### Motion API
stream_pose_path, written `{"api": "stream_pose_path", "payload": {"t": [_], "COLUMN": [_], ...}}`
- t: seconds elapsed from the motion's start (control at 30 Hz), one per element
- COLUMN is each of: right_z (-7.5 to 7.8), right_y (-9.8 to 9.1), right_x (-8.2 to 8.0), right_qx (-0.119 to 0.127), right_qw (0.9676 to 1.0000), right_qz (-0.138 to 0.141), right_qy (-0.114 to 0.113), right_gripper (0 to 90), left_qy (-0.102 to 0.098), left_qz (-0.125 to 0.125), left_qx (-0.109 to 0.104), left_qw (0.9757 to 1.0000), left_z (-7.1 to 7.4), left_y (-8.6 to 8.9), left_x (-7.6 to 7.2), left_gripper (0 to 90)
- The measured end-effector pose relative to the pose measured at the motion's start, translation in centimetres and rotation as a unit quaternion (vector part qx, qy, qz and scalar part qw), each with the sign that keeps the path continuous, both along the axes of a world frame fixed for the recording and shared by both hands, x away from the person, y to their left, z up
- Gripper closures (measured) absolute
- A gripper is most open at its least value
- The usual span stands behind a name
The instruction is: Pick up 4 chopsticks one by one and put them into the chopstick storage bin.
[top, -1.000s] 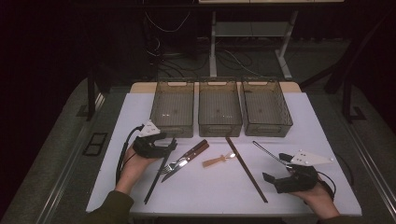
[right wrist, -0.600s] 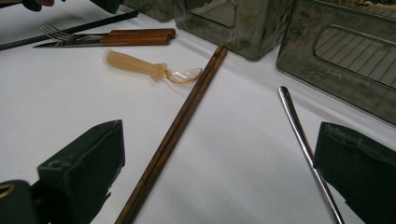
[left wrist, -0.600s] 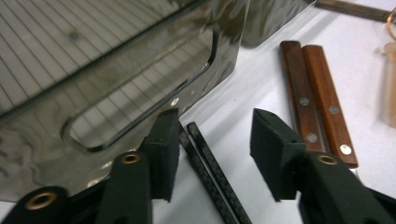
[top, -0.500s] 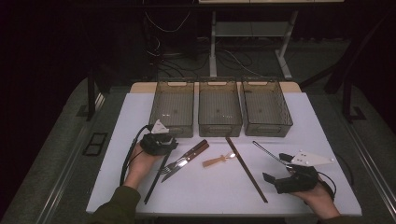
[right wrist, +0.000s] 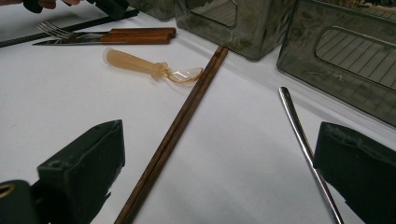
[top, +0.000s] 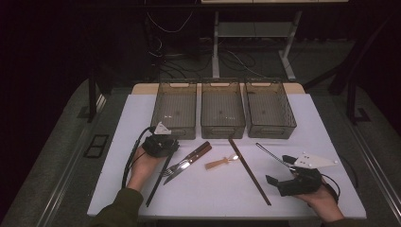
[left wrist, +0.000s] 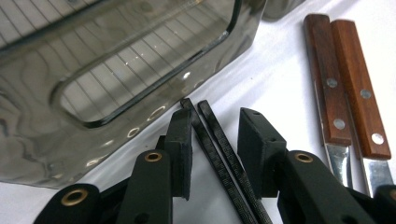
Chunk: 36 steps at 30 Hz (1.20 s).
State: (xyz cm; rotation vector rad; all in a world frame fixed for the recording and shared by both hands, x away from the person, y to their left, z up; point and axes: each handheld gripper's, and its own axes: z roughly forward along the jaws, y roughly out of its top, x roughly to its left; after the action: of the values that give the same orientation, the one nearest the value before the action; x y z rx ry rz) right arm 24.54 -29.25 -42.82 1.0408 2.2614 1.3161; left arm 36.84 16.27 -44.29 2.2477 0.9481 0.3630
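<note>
A pair of black chopsticks (top: pixel 158 182) lies at the left of the white table (top: pixel 203 198). My left gripper (top: pixel 161 145) sits over their far end. In the left gripper view that gripper (left wrist: pixel 215 116) has the black chopsticks (left wrist: pixel 219 158) between its jaws, which have just been closing. A gap still shows at the right pad (left wrist: pixel 254 149), so it is open. My right gripper (top: pixel 279 177) rests near the front right, and in its own view it (right wrist: pixel 219 186) is wide open around brown chopsticks (right wrist: pixel 182 126) and a metal chopstick (right wrist: pixel 299 130).
Three smoky plastic bins (top: pixel 175 111) (top: pixel 222 111) (top: pixel 269 111) stand in a row at the back. A wooden-handled fork and knife (top: pixel 187 160) and a small amber spoon (top: pixel 221 163) lie mid-table. The left bin's wall (left wrist: pixel 116 70) is close ahead of the left jaws.
My left gripper has shifted a little to the right, onto the far end of the black chopsticks. The right hand and its gripper have stayed where they were.
</note>
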Motion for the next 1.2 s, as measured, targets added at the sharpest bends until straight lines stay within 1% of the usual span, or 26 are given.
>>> {"api": "stream_pose_path", "payload": {"t": [0.07,0.17,0.37,0.4,0.43,0.6,0.73,0.97,1.03,1.1,1.13,1.17,1.2], "right_z": [0.04,0.04,0.0,0.0,-0.01,-0.02,0.01,0.01,0.03,0.03,0.03,0.03,0.04], "right_y": [0.01,0.04,0.24,0.26,0.27,0.18,0.19,0.21,0.16,0.13,0.1,0.07,0.07], "right_x": [-0.05,-0.06,-0.15,-0.16,-0.15,-0.04,-0.09,-0.11,-0.12,-0.12,-0.1,-0.08,-0.08], "right_qx": [0.001,0.001,-0.005,-0.005,-0.005,-0.002,-0.003,-0.004,-0.002,-0.002,-0.001,0.0,0.0], "right_qw": [1.0,1.0,1.0,1.0,1.0,1.0,1.0,1.0,1.0,1.0,1.0,1.0,1.0], "right_qz": [0.0,0.0,0.002,0.003,0.003,0.002,0.003,0.003,0.003,0.002,0.002,0.002,0.002], "right_qy": [-0.001,-0.001,-0.001,-0.002,-0.001,0.001,-0.001,0.0,-0.001,-0.001,0.0,-0.001,0.0], "right_gripper": [2.5,2.5,2.5,2.5,2.5,2.5,2.5,2.5,2.5,2.5,2.5,2.5,2.5], "left_qy": [-0.001,-0.001,-0.004,-0.003,0.001,0.003,0.004,0.004,0.003,0.006,0.007,0.005,0.005], "left_qz": [-0.003,-0.002,-0.008,-0.009,-0.006,-0.008,-0.012,-0.013,-0.018,-0.015,-0.016,-0.019,-0.019], "left_qx": [0.003,0.0,0.005,0.005,0.001,-0.002,0.0,-0.001,0.0,0.0,0.002,0.0,0.0], "left_qw": [1.0,1.0,0.9999,0.9999,1.0,1.0,0.9999,0.9999,0.9998,0.9999,0.9998,0.9998,0.9998], "left_z": [-0.07,-0.11,-0.11,-0.09,-0.1,-0.11,-0.07,-0.08,-0.06,0.01,0.06,0.19,0.19], "left_y": [-0.22,-0.25,-0.35,-0.36,-0.28,-0.25,-0.34,-0.31,-0.23,-0.22,-0.14,0.13,0.13], "left_x": [0.0,-0.06,-0.11,-0.1,-0.06,0.01,-0.03,-0.03,0.04,-0.07,-0.09,-0.08,-0.08], "left_gripper": [66.0,67.1,71.1,71.5,72.0,75.9,78.5,78.3,77.8,77.5,76.9,72.9,70.9]}}
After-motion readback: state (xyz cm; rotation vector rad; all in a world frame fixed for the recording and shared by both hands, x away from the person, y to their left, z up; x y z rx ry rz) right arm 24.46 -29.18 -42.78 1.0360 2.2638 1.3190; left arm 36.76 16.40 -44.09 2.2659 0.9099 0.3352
